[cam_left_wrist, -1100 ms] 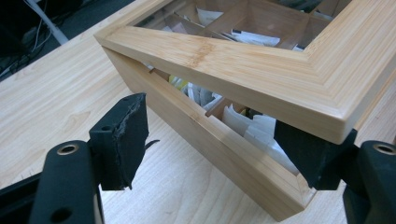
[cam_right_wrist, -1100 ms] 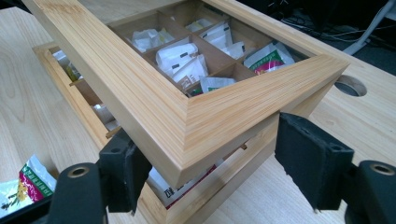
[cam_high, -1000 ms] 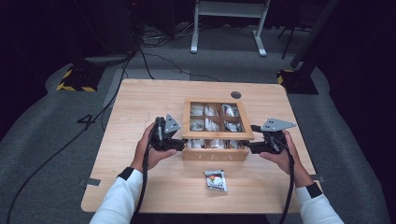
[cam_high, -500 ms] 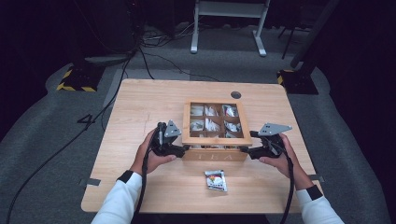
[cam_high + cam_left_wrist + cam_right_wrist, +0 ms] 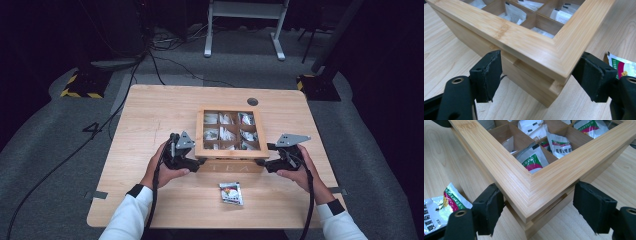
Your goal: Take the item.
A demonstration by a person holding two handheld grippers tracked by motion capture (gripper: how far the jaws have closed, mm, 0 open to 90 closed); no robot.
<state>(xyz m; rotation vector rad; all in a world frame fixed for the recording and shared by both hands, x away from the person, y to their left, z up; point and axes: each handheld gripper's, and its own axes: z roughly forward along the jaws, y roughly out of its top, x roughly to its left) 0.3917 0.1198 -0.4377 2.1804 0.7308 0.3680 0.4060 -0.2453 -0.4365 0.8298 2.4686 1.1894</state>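
Wooden table [image 5: 150,120] on grey carpet [image 5: 45,150], dark room.

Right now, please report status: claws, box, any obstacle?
Both claws, left and right, open, straddling the tea box near corners. Box on table. Loose tea packet in front.

Both grippers are in tighter now: left gripper [image 5: 199,161] and right gripper [image 5: 261,162] straddle the compartmented wooden tea box's [image 5: 230,165] front corners.
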